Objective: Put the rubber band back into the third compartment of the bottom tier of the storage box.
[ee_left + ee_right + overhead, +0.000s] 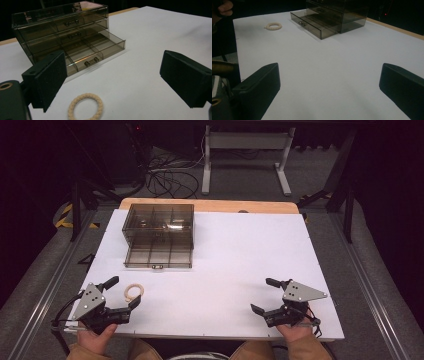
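Two black hand-held grippers sit at the near edge of the white table top [225, 255], and I take them from left to right. My left gripper [125, 292] stands with its jaws spread wide and nothing between the pads; in the left gripper view [112, 75] its two dark pads frame bare board. The small cream beaded ring [133, 293] lies flat on the board just beside that gripper's far-side jaw tip, in the mouth of the open jaws but clear of both pads, and it sits on the near side of the smoky transparent plastic drawer box [158, 236], a little left of the box's front. In the left gripper view the ring [86, 107] lies low between the jaws. The box's bottom drawer [96, 50] is pulled out toward me, its compartments showing; the upper drawers are shut. Well to the right of the box, near the table's front edge, my right gripper [265, 296] also holds its jaws wide apart, gripping nothing [329, 87].
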